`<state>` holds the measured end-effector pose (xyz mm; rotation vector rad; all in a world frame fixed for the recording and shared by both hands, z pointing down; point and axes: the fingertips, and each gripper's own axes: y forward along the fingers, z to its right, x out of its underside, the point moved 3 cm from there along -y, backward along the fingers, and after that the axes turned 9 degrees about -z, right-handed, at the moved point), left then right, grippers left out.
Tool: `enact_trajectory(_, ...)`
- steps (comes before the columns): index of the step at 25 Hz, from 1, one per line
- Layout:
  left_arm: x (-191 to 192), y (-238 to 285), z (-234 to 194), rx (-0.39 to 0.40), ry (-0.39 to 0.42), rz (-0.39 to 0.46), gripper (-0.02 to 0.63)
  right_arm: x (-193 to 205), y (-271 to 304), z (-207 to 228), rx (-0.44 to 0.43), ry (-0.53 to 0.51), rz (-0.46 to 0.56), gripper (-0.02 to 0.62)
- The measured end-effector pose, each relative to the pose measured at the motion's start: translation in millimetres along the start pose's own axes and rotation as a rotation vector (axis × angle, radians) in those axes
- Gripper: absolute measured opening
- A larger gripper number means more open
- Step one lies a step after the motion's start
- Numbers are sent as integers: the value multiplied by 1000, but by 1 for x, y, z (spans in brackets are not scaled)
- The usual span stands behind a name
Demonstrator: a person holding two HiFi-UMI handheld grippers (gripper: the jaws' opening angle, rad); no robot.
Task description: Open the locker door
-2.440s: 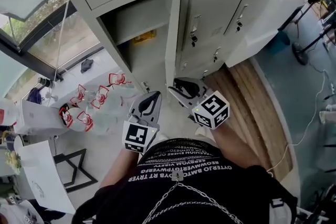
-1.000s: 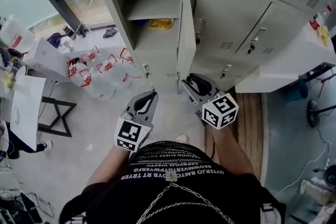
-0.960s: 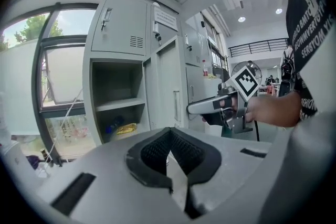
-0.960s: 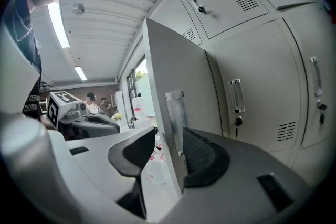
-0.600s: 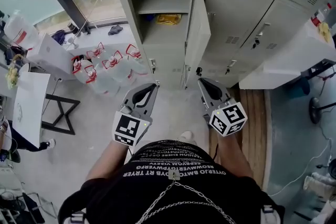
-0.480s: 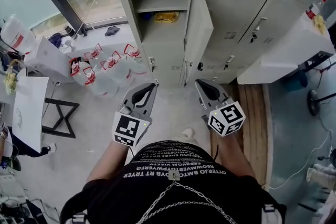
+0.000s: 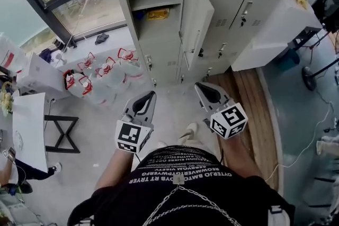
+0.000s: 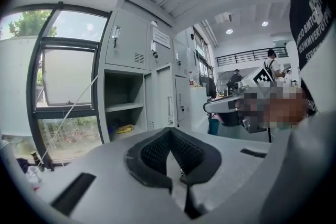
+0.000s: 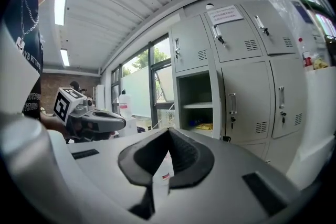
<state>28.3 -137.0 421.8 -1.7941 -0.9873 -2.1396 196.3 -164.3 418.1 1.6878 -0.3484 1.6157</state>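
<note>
Now that locker door [image 7: 197, 10] stands open, left tongs [image 7: 151, 95] & right tongs [image 7: 199, 86] have backed off, both clenched, empty; task approx. done.

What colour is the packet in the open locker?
Yellow; this flat packet shows best in the head view.

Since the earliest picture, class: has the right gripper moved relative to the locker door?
Yes. The right gripper has drawn back from the locker door: its tip was at the door's edge; now floor separates them.
</note>
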Motion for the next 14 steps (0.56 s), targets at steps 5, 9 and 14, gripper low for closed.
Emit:
enact_trajectory(5, -11, -17, 7, 27, 39, 44, -2, -3, -13, -20, 29, -9, 15, -3)
enact_trajectory(9, -11, -24, 9, 33, 47, 45, -2, -7, -15, -27, 29, -18, 25, -3)
enact_trajectory(14, -11, -28, 13, 42, 44, 38, -2, -11, -17, -28, 31, -16, 29, -3)
